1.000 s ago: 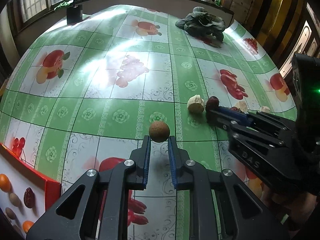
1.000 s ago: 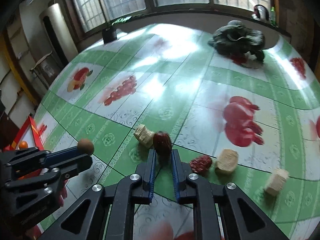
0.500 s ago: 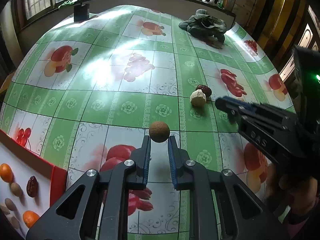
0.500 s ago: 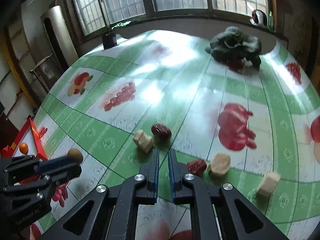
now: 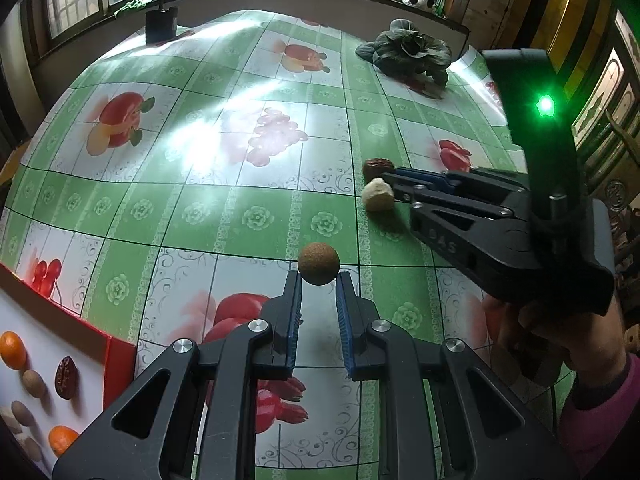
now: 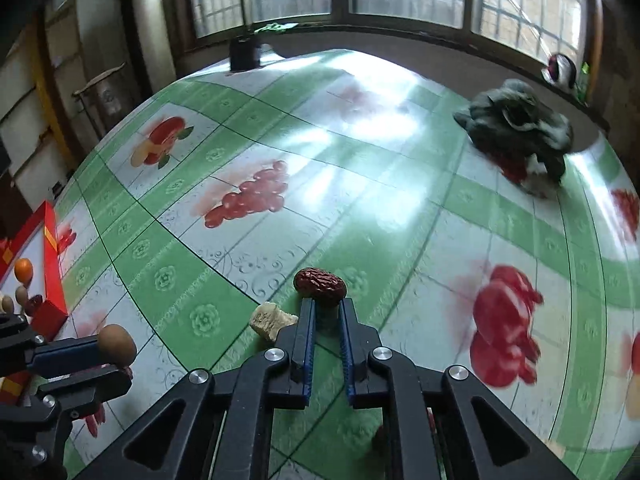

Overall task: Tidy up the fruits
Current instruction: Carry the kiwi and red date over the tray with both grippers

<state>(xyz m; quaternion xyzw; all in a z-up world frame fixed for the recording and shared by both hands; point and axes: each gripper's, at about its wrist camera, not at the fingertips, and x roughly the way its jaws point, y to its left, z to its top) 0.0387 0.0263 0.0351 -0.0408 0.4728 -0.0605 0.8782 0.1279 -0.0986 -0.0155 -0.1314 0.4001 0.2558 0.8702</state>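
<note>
Since a moment ago, the right tongs [image 6: 327, 304] have picked up the red date [image 6: 320, 281], clamped at their tips, hiding its underside. Left tongs [image 5: 319, 280] grip a brown ball-like fruit [image 5: 318, 263]. Just left of the date lies a pale chunk [image 6: 269, 321].

We see the right gripper [image 6: 326, 307] pinching a red date [image 6: 320, 282] at its tips, a pale chunk [image 6: 271, 321] just left, cabbage [image 6: 520, 124] far right.

Red tray [image 5: 116, 364] cut by frame edge; leafy heap [image 6: 520, 128] blurred.
</note>
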